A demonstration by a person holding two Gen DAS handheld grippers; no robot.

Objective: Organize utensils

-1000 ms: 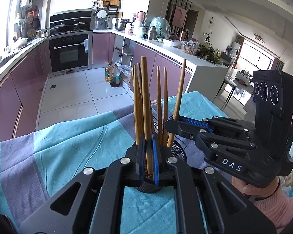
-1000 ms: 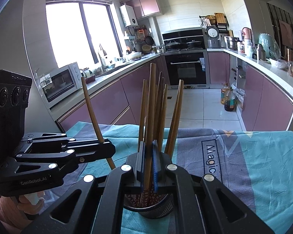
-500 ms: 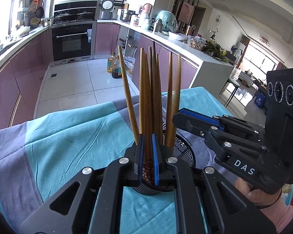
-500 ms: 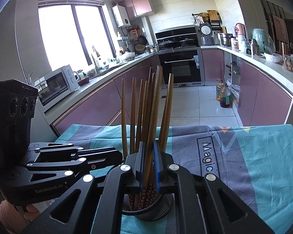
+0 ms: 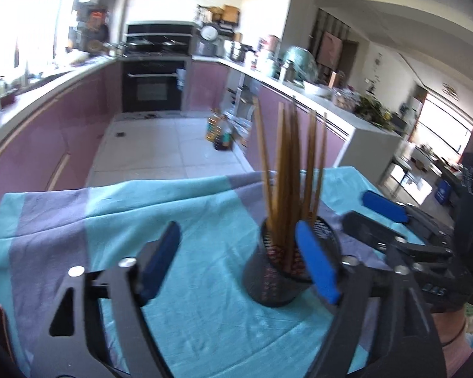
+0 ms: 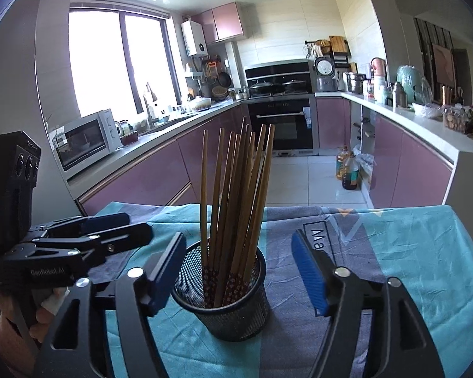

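A black wire-mesh cylindrical utensil cup [image 6: 224, 296] stands upright on a teal-and-grey striped tablecloth [image 6: 410, 271], a bundle of long brown wooden chopsticks [image 6: 236, 195] rising from it, patterned red ends down, long axes near vertical and fanning slightly at the tips; every stick in view sits inside the cup. The right gripper [image 6: 239, 271], black-framed with ribbed blue pads, has just been opening and stands released, jaws spread either side of the cup, nothing pressed between them; the cup lies straight ahead of it and just beyond its tips. The left gripper [image 5: 239, 264], its view motion-blurred, has likewise just been opening; its jaws are apart and empty, the cup ahead and toward its right finger. Of the two, the right gripper looks squarer to the cup. With both tools empty and the sticks gathered, the sorting appears at or near its end; any next reach likely turns on clearing the upright sticks.
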